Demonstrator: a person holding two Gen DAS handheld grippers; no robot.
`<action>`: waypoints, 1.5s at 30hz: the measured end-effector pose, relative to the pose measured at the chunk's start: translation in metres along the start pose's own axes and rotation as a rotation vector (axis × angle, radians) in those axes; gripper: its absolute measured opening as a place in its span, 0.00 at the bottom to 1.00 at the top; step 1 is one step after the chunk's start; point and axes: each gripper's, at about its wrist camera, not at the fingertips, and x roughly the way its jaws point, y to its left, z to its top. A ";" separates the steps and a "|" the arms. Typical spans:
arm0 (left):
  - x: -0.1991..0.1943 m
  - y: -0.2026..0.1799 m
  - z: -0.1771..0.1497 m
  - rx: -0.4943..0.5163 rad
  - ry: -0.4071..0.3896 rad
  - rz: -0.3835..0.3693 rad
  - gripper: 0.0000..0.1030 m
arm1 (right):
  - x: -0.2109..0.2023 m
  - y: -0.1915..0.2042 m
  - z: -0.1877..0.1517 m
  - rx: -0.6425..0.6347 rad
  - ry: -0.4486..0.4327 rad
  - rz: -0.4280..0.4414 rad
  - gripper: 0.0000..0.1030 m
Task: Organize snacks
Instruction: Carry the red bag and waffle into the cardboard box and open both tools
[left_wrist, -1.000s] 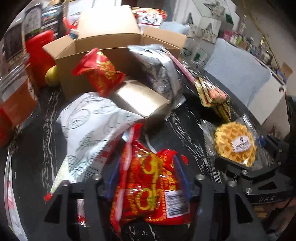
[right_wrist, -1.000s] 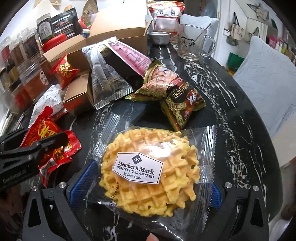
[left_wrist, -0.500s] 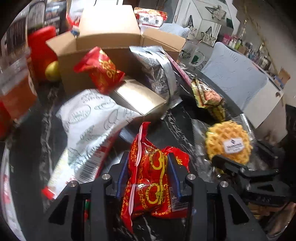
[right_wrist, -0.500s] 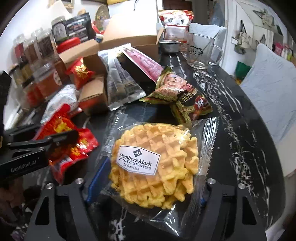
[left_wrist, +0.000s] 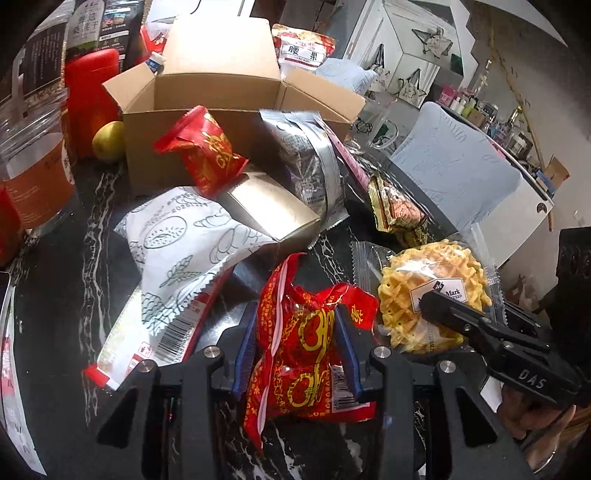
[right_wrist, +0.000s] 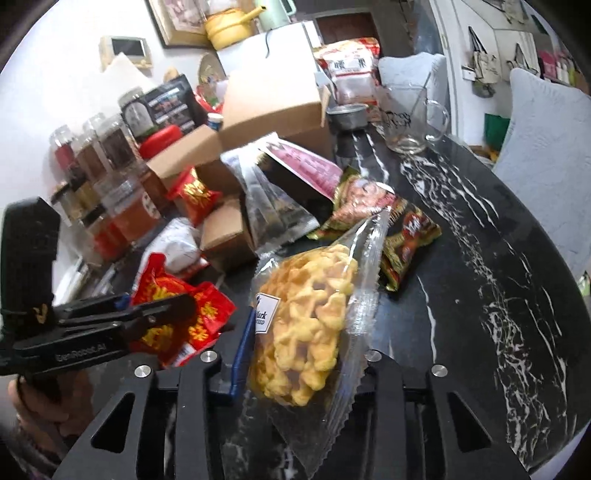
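My left gripper (left_wrist: 295, 347) is shut on a crumpled red and gold snack packet (left_wrist: 299, 354), its blue pads pinching it from both sides just above the black marble table (left_wrist: 66, 295). My right gripper (right_wrist: 299, 354) has its jaws closing on a clear-wrapped yellow waffle (right_wrist: 306, 314). The waffle stands on edge between them, squeezed and lifted off the table. In the left wrist view the waffle (left_wrist: 424, 280) is to the right of the red packet. An open cardboard box (left_wrist: 221, 85) stands at the back.
Loose snacks lie before the box: a small red packet (left_wrist: 203, 151), a silver pouch (left_wrist: 310, 162), a white bag (left_wrist: 177, 251), brown-green packets (right_wrist: 402, 236) and a small carton (left_wrist: 266, 206). Jars (left_wrist: 33, 177) line the left; a glass mug (right_wrist: 410, 122) stands far right.
The left jaws closed onto the red packet and raised it slightly. The right jaws narrowed around the waffle, which tipped from flat to on edge and came up.
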 end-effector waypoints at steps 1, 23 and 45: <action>-0.002 0.001 0.001 -0.004 -0.004 -0.004 0.39 | -0.003 0.001 0.001 0.003 -0.015 0.013 0.34; -0.049 0.004 0.084 -0.045 -0.261 -0.086 0.38 | -0.038 0.021 0.081 -0.033 -0.277 0.131 0.29; -0.064 0.017 0.212 0.023 -0.446 0.028 0.36 | -0.001 0.035 0.222 -0.091 -0.381 0.240 0.26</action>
